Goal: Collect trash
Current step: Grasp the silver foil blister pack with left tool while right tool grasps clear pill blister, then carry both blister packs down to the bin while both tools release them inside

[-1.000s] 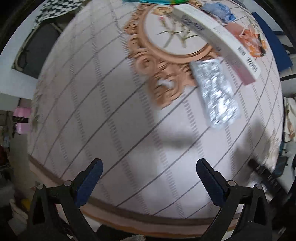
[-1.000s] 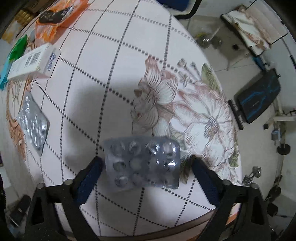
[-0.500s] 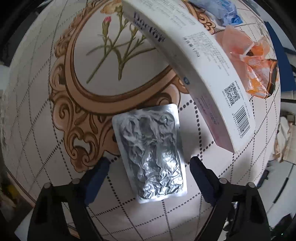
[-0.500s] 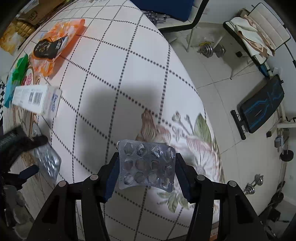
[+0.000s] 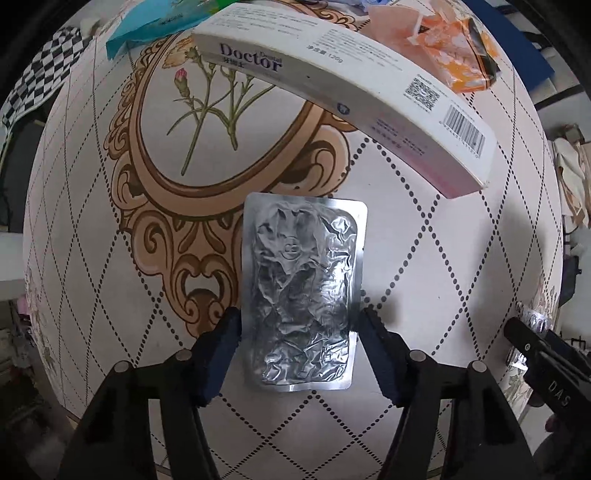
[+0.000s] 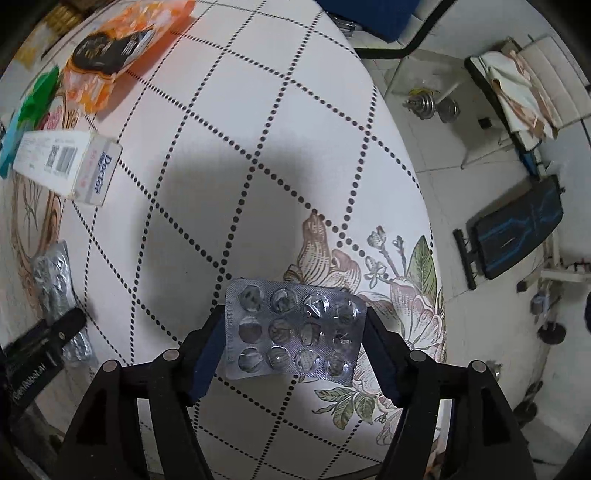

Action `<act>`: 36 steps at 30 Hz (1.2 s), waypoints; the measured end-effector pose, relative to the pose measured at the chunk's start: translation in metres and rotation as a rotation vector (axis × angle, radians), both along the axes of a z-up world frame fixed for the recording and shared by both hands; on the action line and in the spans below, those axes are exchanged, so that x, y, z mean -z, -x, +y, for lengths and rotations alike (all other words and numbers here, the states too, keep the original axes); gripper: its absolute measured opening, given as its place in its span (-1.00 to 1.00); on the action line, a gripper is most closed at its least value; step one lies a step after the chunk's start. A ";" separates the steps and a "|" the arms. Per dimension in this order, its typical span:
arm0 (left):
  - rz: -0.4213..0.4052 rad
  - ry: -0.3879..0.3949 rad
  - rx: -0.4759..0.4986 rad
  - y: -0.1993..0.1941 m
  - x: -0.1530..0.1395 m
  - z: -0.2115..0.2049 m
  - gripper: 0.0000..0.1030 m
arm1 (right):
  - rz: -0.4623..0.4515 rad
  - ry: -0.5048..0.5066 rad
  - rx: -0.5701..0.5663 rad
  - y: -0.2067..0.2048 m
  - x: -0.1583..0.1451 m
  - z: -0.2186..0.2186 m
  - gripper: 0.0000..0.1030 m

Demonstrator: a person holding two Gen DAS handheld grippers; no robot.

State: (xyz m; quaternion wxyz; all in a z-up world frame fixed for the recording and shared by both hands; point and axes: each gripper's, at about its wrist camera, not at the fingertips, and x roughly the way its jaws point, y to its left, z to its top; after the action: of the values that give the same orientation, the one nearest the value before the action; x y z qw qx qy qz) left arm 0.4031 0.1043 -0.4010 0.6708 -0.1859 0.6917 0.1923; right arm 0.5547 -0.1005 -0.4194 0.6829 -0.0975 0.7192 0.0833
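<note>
A crumpled silver foil blister pack (image 5: 303, 295) lies flat on the patterned tablecloth (image 5: 443, 258). My left gripper (image 5: 299, 315) points down over it. Its jaws are closing, with the pack between them and the pads right at the pack's long edges. My right gripper (image 6: 293, 321) holds a clear blister pack (image 6: 295, 332) by two opposite edges, slightly tilted above the cloth. Its jaws are opening a little, but both pads still touch the pack. The right wrist view also shows the foil pack (image 6: 51, 280) at the far left.
A long white toothpaste box (image 5: 351, 85) lies just beyond the foil pack. An orange wrapper (image 5: 454, 51) and a teal packet (image 5: 155, 22) lie further back. The round table's edge (image 6: 424, 206) is close on the right, with a blue chair (image 6: 369, 18) and dumbbells (image 6: 432, 105) on the floor beyond.
My left gripper came over the foil pack, sank toward it and narrowed around it. My right gripper closed on the clear blister pack, carried it sideways, then widened slightly.
</note>
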 end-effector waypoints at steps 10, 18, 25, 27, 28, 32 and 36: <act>-0.029 -0.017 0.024 -0.001 -0.012 -0.009 0.15 | -0.026 0.001 -0.054 0.007 -0.009 0.004 0.27; -0.083 -0.038 0.026 0.014 -0.047 -0.022 0.15 | -0.046 -0.063 -0.077 0.018 -0.024 0.005 -0.02; -0.155 -0.045 0.014 0.035 -0.081 -0.030 0.15 | -0.046 -0.152 -0.063 0.026 -0.044 -0.005 -0.06; -0.179 -0.048 0.013 0.043 -0.092 -0.032 0.15 | -0.056 -0.179 -0.069 0.031 -0.053 -0.005 -0.06; -0.191 -0.052 0.014 0.049 -0.097 -0.032 0.15 | -0.062 -0.189 -0.075 0.034 -0.059 -0.005 -0.06; -0.244 -0.062 0.005 0.078 -0.118 -0.030 0.15 | -0.087 -0.234 -0.085 0.054 -0.083 -0.005 -0.06; -0.306 -0.070 -0.008 0.119 -0.141 -0.028 0.15 | -0.117 -0.275 -0.108 0.087 -0.108 -0.001 -0.06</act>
State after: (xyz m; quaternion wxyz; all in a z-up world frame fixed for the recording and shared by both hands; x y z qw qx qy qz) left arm 0.2840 0.0760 -0.2603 0.7739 -0.1921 0.5734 0.1884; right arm 0.4675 -0.1011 -0.3112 0.7250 -0.0460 0.6538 0.2119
